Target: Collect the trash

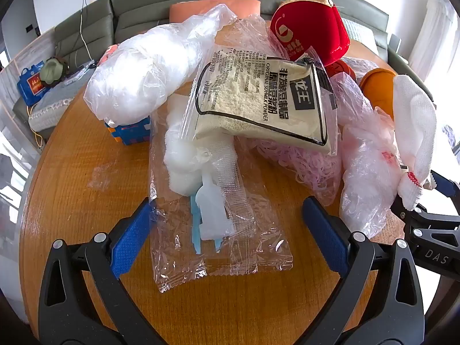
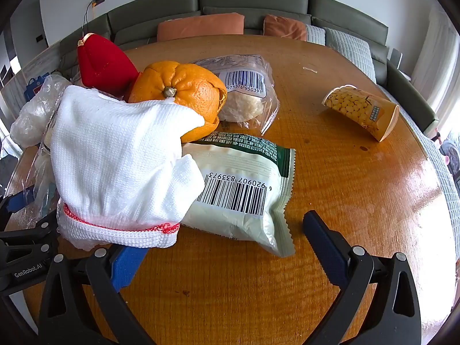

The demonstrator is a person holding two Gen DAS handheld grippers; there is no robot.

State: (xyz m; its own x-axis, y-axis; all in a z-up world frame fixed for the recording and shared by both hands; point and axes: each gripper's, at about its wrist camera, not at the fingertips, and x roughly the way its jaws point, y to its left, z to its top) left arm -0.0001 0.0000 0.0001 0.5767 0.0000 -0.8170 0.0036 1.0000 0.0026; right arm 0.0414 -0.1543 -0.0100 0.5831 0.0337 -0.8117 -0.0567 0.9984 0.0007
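My left gripper [image 1: 227, 227] is open, its jaws on either side of a clear wrapper [image 1: 218, 230] holding a comb and blue-white plastic pieces. Behind it lie a soymilk powder packet [image 1: 258, 106], crumpled clear bags [image 1: 138, 77] and pink shreds [image 1: 304, 161]. My right gripper [image 2: 221, 247] is open over the wooden table [image 2: 359, 187]. A white knit glove [image 2: 120, 166] drapes over its left finger. A pale green-topped snack pouch [image 2: 244, 195] lies just ahead, with orange peel [image 2: 184, 92] and a barcoded clear packet [image 2: 244, 92] beyond. A tipped paper cup [image 2: 362, 112] lies far right.
A red pouch [image 1: 310, 31] stands at the back of the pile and also shows in the right wrist view [image 2: 103, 63]. A blue block toy [image 1: 129, 132] sits under the bags at left. A green sofa with cushions [image 2: 201, 26] runs behind the table.
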